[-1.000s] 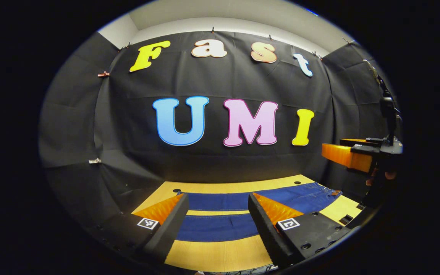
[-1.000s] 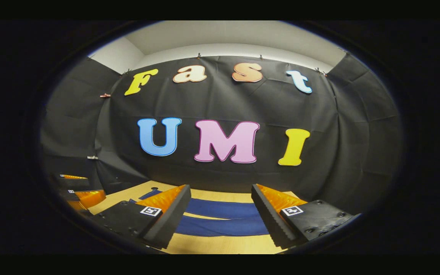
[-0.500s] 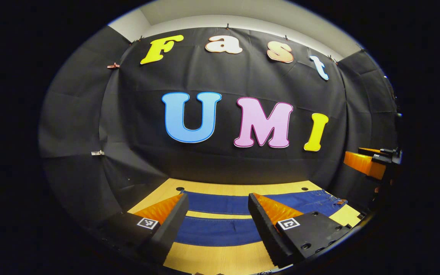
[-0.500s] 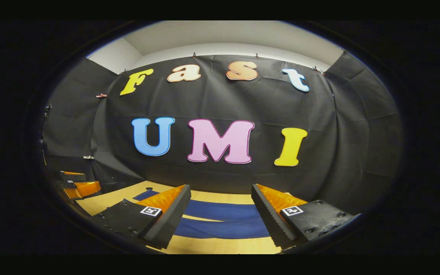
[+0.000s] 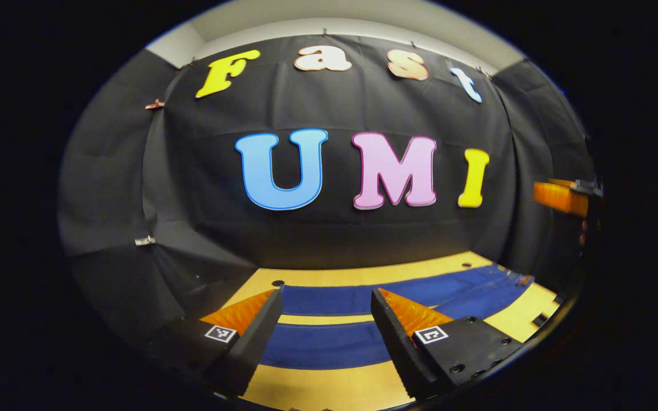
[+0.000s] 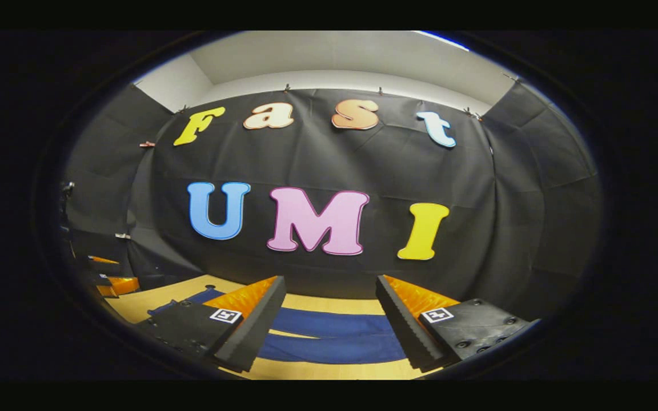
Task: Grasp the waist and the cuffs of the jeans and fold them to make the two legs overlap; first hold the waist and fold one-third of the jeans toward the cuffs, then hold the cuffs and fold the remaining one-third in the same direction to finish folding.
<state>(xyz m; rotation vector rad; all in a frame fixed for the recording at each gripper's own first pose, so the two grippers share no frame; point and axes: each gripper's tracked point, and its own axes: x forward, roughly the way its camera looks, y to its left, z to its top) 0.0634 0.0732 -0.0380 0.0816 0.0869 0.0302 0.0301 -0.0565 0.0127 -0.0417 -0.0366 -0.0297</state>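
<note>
Since a second ago, both grippers have drifted a little, and the other gripper seen from the left one now sits higher at the right edge.

On the left side, the left gripper (image 5: 324, 305) hangs above the pale wooden table (image 5: 329, 391) with its two fingers wide apart and nothing between them. Below and just ahead of it lie the dark blue denim jeans (image 5: 329, 345), spread flat with the two legs side by side and a strip of bare wood between them. The legs run long from left to right across the view. The waist end of the jeans (image 5: 503, 279) is far off to the right, near a small brown patch.

Moving right, the right gripper (image 6: 329, 297) also floats above the table, fingers apart and holding nothing. The same jeans cross in front of it as two blue bands.

Nothing is folded yet. I think the first job is to grab the cloth, and the right gripper looks closer to the waist, so the left one should take the cuffs.
</note>
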